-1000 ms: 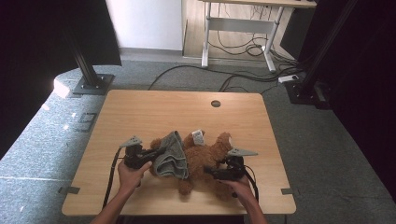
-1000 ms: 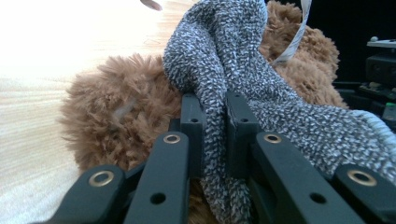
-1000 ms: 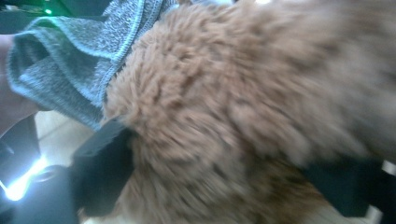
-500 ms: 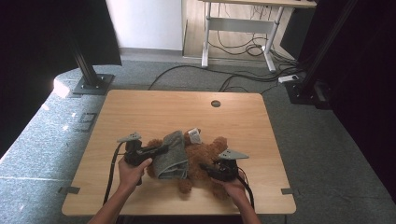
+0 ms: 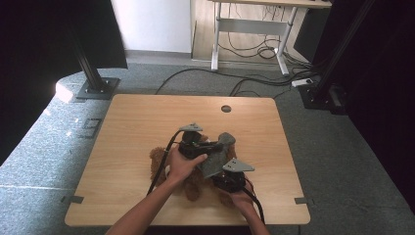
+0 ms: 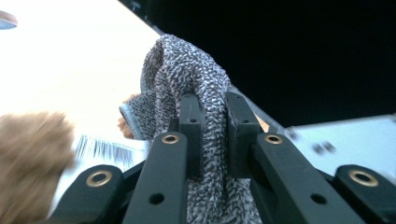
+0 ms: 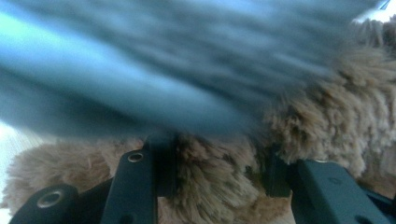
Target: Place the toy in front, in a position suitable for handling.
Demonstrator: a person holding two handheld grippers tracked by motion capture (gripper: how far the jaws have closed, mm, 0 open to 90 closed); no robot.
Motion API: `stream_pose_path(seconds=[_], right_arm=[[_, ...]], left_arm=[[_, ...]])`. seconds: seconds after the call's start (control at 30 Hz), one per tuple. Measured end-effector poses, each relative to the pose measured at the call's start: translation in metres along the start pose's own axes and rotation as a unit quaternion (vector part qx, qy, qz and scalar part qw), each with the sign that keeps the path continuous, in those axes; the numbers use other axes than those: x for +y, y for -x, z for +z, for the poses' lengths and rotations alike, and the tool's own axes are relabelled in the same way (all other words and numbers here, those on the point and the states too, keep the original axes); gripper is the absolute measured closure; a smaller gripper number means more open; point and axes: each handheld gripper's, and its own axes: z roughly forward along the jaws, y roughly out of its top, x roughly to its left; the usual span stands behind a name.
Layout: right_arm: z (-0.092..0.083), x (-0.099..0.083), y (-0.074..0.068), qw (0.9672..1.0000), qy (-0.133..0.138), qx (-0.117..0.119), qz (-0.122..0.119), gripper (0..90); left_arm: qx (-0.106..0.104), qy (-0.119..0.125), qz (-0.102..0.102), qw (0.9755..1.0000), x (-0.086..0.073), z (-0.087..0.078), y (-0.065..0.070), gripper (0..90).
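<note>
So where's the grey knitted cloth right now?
In the high view the grey knitted cloth hangs over the brown teddy bear near the table's front middle, pinched in the left gripper, just above the right gripper.

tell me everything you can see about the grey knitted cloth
The grey knitted cloth is a small, soft piece in a speckled black-and-white knit, possibly a toy garment. The left gripper is shut on a bunched fold of it and holds it lifted, so it drapes over the brown plush toy in the middle of the wooden table. Its lower end hangs beside the right gripper, which is closed on the toy's fur.
</note>
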Motion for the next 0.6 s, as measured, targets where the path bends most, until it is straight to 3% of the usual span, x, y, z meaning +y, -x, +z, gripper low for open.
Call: stream_pose_path(seconds=[0.1, 0.2, 0.3, 0.5, 0.6], right_arm=[[-0.001, -0.001, -0.002, 1.0, -0.001, -0.004, -0.004, 56.4], [-0.001, -0.002, -0.002, 1.0, -0.002, -0.006, -0.007, 56.4], [-0.001, -0.004, -0.001, 1.0, 0.0, -0.003, 0.001, 56.4], [-0.002, -0.005, -0.002, 0.9999, 0.001, -0.01, 0.009, 56.3], [-0.002, -0.006, -0.001, 0.9998, 0.003, -0.012, 0.017, 56.2]], left_arm=[[0.025, -0.027, 0.0, 0.9993, 0.002, 0.011, -0.004, 79.0], [0.062, -0.044, 0.024, 0.9968, -0.005, 0.01, -0.007, 79.3], [0.057, -0.035, 0.007, 0.9977, -0.013, -0.001, -0.015, 79.5], [0.066, -0.016, -0.006, 0.9977, -0.031, -0.029, -0.031, 79.7], [0.084, -0.009, -0.004, 0.9964, -0.04, -0.045, -0.038, 79.8]])
